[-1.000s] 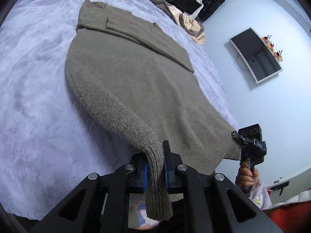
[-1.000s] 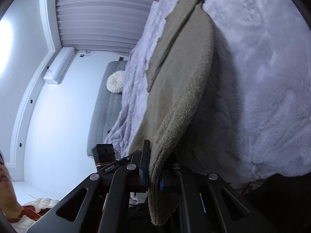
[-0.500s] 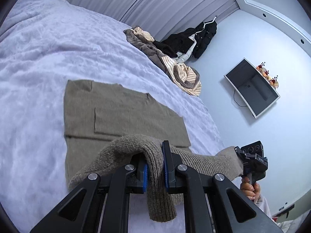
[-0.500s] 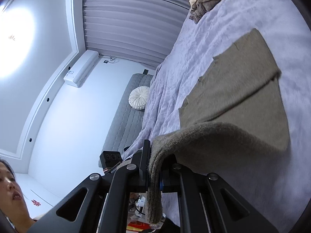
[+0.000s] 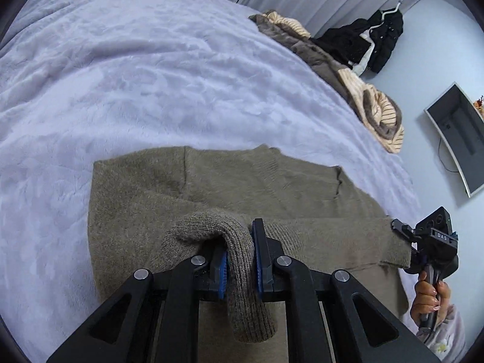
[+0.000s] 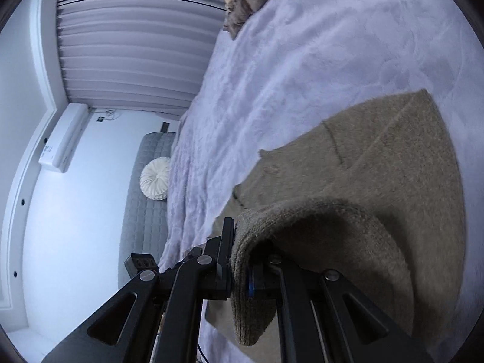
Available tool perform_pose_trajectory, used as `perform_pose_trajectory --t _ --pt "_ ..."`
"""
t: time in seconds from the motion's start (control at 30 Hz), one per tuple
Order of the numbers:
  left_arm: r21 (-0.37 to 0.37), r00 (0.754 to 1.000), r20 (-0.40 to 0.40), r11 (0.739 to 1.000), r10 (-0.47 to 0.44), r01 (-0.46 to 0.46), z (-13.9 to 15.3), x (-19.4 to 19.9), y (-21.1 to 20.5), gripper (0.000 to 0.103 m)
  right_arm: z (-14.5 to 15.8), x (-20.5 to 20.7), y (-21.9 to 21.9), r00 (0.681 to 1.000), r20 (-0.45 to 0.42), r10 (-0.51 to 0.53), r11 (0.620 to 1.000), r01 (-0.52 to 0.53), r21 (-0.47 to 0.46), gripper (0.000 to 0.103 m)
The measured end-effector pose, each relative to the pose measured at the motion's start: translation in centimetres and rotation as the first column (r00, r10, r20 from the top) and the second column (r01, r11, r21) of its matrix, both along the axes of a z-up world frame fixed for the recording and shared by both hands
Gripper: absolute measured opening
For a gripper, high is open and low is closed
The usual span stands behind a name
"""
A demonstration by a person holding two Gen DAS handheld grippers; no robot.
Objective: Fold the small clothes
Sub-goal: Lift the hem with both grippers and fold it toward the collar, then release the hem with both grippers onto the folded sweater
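Left gripper (image 5: 239, 260): fingers (image 5: 260, 254) clamped on the ribbed hem corner of the olive knit sweater (image 5: 242, 181); right gripper (image 6: 242, 260): fingers (image 6: 225, 254) likewise clamped on the opposite hem corner, the knit draping over both sets. Sweater: lies on the lilac bed cover (image 5: 151, 75), sleeves already folded in across the body, hem held raised above the chest in a bottom-to-top fold, neckline just beyond. Remaining, by judgement: lay the hem at the shoulders, release, flatten; a pile of other clothes (image 5: 348, 69) waits at the far edge.
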State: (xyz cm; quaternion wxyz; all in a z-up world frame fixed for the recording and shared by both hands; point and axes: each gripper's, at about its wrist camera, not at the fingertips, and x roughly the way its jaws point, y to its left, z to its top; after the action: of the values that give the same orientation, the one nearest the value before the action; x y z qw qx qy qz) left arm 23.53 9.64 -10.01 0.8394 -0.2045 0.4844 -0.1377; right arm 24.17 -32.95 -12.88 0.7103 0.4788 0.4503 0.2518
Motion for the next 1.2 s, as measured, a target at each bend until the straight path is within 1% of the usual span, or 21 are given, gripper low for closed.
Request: perform_pose_trajectory --t 0.1,0.17,0.2,0.27,0.37,0.4,0.43,0.47,0.5,0.6,0.7,0.77,0.83,0.87,0.9,0.93,1.0,1.03,1.1,1.17,1.2 --pt "-0.028 0.999 -0.037 1.0 0.007 -0.008 -1.8 0.6 0.4 0.019 -2.8 0.2 -0.3 0.998 -0.054 -0.041 0.998 0.044 0.045 0.008" --pt "-0.038 0.999 -0.035 0.999 0.0 -0.002 -1.7 0.5 0.5 0.019 -2.8 0.1 -0.6 0.998 -0.05 -0.047 0.996 0.05 0.07 0.008" --pt "-0.031 0.999 -0.034 1.0 -0.005 0.004 -1.4 0.5 0.5 0.019 -2.6 0.2 -0.6 0.998 -0.044 -0.036 0.995 0.04 0.086 0.013" --pt "-0.019 1.0 -0.004 1.0 -0.016 0.016 0.0 0.6 0.4 0.019 -1.8 0.2 -0.6 1.0 -0.022 -0.018 0.992 0.021 0.122 0.014" --pt "-0.067 0.999 0.051 0.998 -0.016 0.019 2.5 1.1 0.6 0.019 -0.3 1.1 -1.2 0.998 0.028 -0.055 0.978 0.048 0.202 0.021" --pt "-0.069 0.998 0.06 0.998 -0.009 0.013 3.1 1.6 0.6 0.019 0.1 1.5 -1.5 0.996 0.039 -0.083 0.972 0.072 0.223 0.035" --pt "-0.064 0.998 0.062 0.998 0.0 0.004 3.4 1.9 0.6 0.019 0.6 1.8 -1.8 0.992 0.047 -0.113 0.965 0.098 0.243 0.063" --pt "-0.062 0.998 0.061 0.998 0.01 -0.006 3.6 2.2 0.7 0.019 0.9 2.1 -2.2 0.988 0.054 -0.144 0.957 0.125 0.262 0.071" --pt "-0.073 0.999 0.054 0.997 0.008 -0.004 3.7 2.4 0.8 0.019 1.2 2.2 -2.5 0.984 0.06 -0.165 0.953 0.143 0.268 0.074" --pt "-0.082 0.999 0.05 0.996 -0.014 0.018 3.8 1.7 1.1 0.019 2.7 1.6 -2.5 0.987 0.078 -0.141 0.979 0.128 0.159 0.074" --pt "-0.052 0.998 0.035 0.997 -0.054 0.056 3.5 0.5 1.3 0.019 3.9 0.4 -1.3 0.993 0.091 -0.076 0.997 0.078 -0.017 0.072" --pt "-0.067 0.999 0.014 0.997 -0.048 0.049 3.1 -0.1 2.0 0.019 3.7 -0.2 -1.2 0.995 0.09 -0.046 0.997 0.052 -0.062 0.068" --pt "-0.109 1.0 0.013 0.994 -0.016 0.017 2.9 -0.4 3.1 0.038 3.2 -0.3 -1.0 0.997 0.071 -0.034 0.999 0.037 -0.038 0.065" --pt "-0.108 0.999 0.029 0.994 0.023 -0.019 3.2 -0.4 3.7 0.063 2.8 -0.2 -1.2 0.998 0.059 -0.03 0.999 0.031 -0.015 0.065" --pt "-0.094 0.996 0.058 0.993 0.073 -0.068 3.7 -0.5 4.2 0.07 2.3 0.2 -1.0 0.999 0.044 -0.023 1.0 0.022 0.022 0.065" --pt "-0.097 0.991 0.093 0.991 0.098 -0.089 4.4 -0.6 4.5 0.07 1.8 1.1 -0.9 0.999 0.031 -0.012 0.996 0.009 0.086 0.065" --pt "-0.121 0.991 0.115 0.991 0.066 -0.052 5.3 -0.7 4.6 0.07 1.1 1.9 -0.6 0.999 0.007 -0.046 0.983 0.044 0.177 0.065" --pt "-0.108 0.992 0.116 0.994 0.045 -0.033 5.5 -0.8 4.4 0.07 0.9 2.2 -0.6 0.998 0.004 -0.069 0.975 0.067 0.214 0.065" --pt "-0.077 0.996 0.087 0.996 -0.037 0.043 4.9 -1.0 3.6 0.07 0.8 2.8 -0.5 0.996 0.004 -0.084 0.959 0.08 0.271 0.065" --pt "-0.114 0.989 0.03 0.983 -0.142 0.145 3.2 -1.2 2.4 0.07 0.8 2.8 -0.4 0.997 0.007 -0.08 0.955 0.074 0.287 0.065" --pt "-0.163 0.979 0.001 0.966 -0.204 0.202 2.2 -1.2 1.7 0.07 0.8 2.8 -0.2 0.997 0.004 -0.077 0.953 0.072 0.293 0.065"
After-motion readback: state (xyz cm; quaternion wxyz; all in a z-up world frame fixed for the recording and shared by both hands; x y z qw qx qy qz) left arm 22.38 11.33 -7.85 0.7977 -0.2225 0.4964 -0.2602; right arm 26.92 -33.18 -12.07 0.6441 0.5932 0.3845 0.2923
